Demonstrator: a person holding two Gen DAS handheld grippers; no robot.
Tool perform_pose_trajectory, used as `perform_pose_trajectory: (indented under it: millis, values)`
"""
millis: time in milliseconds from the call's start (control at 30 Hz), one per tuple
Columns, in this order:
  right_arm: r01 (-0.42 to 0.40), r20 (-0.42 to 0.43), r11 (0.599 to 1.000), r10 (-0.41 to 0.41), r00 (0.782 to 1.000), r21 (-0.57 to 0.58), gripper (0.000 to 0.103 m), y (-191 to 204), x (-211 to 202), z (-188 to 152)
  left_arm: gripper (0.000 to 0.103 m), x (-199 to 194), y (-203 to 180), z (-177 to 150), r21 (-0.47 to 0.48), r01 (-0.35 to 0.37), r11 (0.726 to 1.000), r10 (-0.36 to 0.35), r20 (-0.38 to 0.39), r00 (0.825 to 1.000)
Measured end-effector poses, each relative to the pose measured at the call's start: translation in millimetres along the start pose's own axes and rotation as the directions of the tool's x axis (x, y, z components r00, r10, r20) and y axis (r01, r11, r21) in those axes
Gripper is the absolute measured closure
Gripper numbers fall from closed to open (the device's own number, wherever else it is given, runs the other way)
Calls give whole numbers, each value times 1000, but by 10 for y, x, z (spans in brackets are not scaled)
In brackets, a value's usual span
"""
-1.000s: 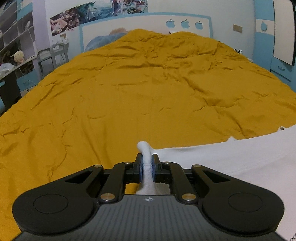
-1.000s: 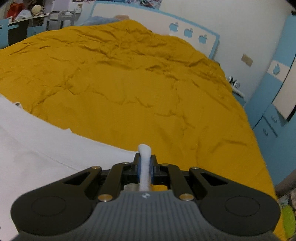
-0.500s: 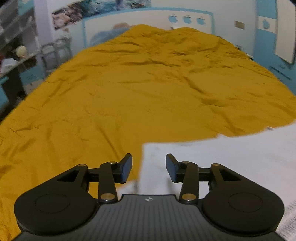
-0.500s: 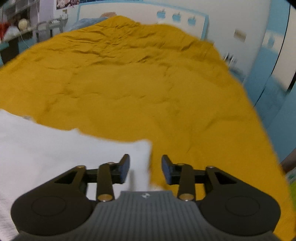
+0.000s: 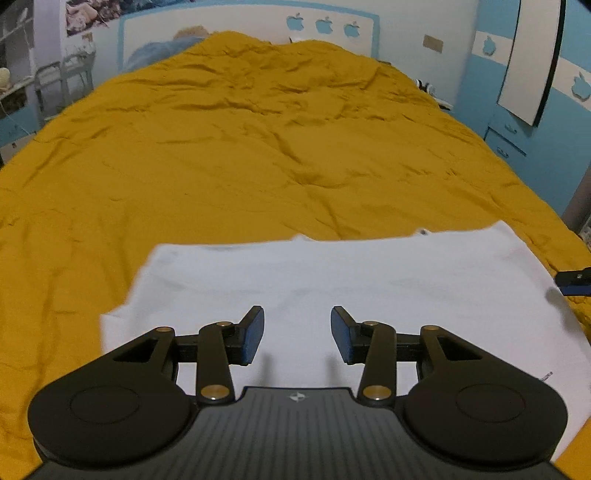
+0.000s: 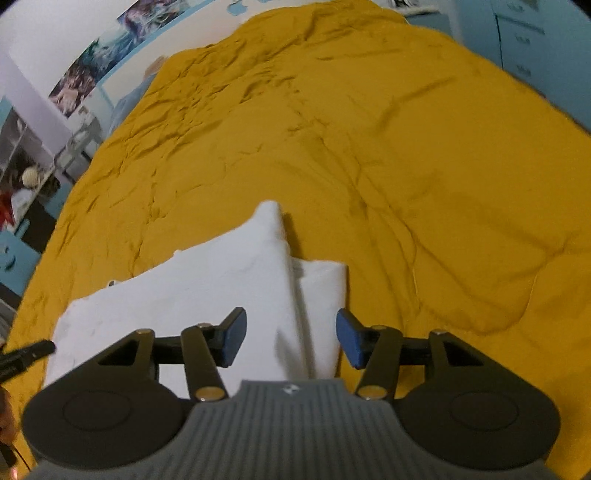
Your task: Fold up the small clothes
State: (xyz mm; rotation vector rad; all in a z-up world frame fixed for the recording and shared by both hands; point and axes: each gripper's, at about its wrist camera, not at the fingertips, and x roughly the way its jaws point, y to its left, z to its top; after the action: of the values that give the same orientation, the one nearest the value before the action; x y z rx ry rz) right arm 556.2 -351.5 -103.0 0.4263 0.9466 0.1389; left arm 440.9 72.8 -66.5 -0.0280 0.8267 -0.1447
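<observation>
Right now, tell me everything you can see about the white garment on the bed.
The white garment is plain, soft-looking cloth lying spread on the mustard-yellow bedcover. Its far edge runs roughly straight; in the right wrist view one end is rumpled, with a raised peak and a flap folded beside it. Both grippers hover open over it; whether either touches is unclear.

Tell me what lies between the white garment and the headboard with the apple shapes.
Only bare, wrinkled mustard-yellow bedspread separates the white cotton garment from the blue-trimmed headboard, per the left wrist view.
</observation>
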Motion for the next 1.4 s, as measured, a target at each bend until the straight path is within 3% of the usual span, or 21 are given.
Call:
perform_pose_trajectory:
  millis: [300, 567, 833, 900, 1067, 1200, 1333, 1400]
  values:
    - [-52, 12, 995, 51, 999, 81, 55, -256, 254, -78, 53, 394, -410, 23, 57, 21, 998, -18, -58, 998]
    - [-139, 47, 979, 133, 990, 152, 73, -445, 433, -88, 56, 732, -680, 48, 93, 42, 995, -33, -97, 995]
    - [-204, 69, 951, 193, 979, 230, 75, -566, 563, -99, 58, 1147, -740, 194, -9, 45, 999, -45, -143, 989]
    - [-217, 72, 941, 205, 976, 258, 77, -607, 592, -93, 58, 1228, -785, 221, 9, 28, 1000, -26, -141, 990]
    - [-227, 74, 936, 215, 974, 269, 92, -580, 619, -70, 58, 1337, -813, 310, -6, -11, 1000, 10, -117, 993]
    - [-218, 81, 943, 204, 976, 253, 96, -503, 577, -50, 59, 1284, -828, 378, -17, -17, 1000, 15, -104, 994]
    - [-214, 95, 951, 198, 976, 223, 97, -378, 419, -10, 59, 978, -729, 368, -38, 59, 998, -60, -42, 997]
    - [-206, 97, 957, 190, 977, 206, 97, -255, 311, 45, 59, 823, -664, 367, -26, 55, 998, -55, -25, 998]
